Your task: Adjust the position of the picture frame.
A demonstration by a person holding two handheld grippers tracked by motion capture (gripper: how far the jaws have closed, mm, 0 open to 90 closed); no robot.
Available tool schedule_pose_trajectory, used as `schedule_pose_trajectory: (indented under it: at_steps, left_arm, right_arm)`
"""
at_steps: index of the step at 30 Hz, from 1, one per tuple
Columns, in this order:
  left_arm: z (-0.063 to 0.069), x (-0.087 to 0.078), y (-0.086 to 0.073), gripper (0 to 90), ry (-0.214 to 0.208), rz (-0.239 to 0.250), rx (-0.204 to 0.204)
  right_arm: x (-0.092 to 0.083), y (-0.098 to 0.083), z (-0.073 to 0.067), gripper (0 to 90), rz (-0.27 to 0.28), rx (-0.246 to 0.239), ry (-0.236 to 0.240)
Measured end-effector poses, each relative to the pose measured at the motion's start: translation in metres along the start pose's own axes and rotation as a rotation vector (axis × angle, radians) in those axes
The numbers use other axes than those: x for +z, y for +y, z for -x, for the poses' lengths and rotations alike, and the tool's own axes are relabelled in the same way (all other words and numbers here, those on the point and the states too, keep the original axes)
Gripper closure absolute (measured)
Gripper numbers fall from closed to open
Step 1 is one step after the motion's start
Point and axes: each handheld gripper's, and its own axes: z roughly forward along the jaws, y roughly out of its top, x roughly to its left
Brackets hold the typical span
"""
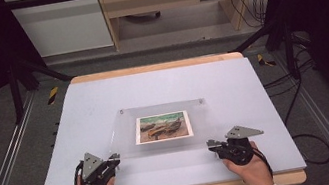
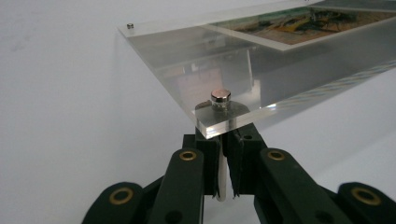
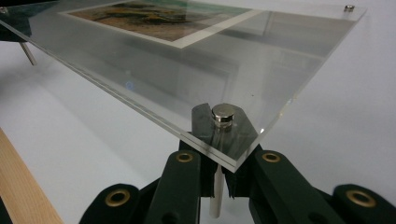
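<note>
The left hand-held gripper and the right hand-held gripper sit near the front edge of the table, with bare pale surface open to either outer side and beyond. Between them lies a clear frame — a see-through sheet with a small painted picture in its middle and round metal caps at the corners. Each hand-held gripper is closed on a thin metal leg under a near corner, the left on the left corner, the right on the right. The table has a wooden rim; past it are grey floor, dark stands and wooden furniture.
</note>
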Motion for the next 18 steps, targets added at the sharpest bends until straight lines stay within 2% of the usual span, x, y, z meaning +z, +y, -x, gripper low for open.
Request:
schedule_pose_trajectory:
  at_steps: [6, 18]
  left_arm:
    - [0.0023, 0.0005, -0.0036, 83.1, -0.007, -0.033, 0.012]
    - [0.006, 0.0006, -0.006, 82.3, -0.018, -0.062, 0.024]
  right_arm:
    - [0.0008, -0.0025, 0.0015, 83.9, -0.024, 0.008, 0.002]
    - [0.0006, -0.0049, 0.0046, 83.3, -0.04, 0.026, -0.002]
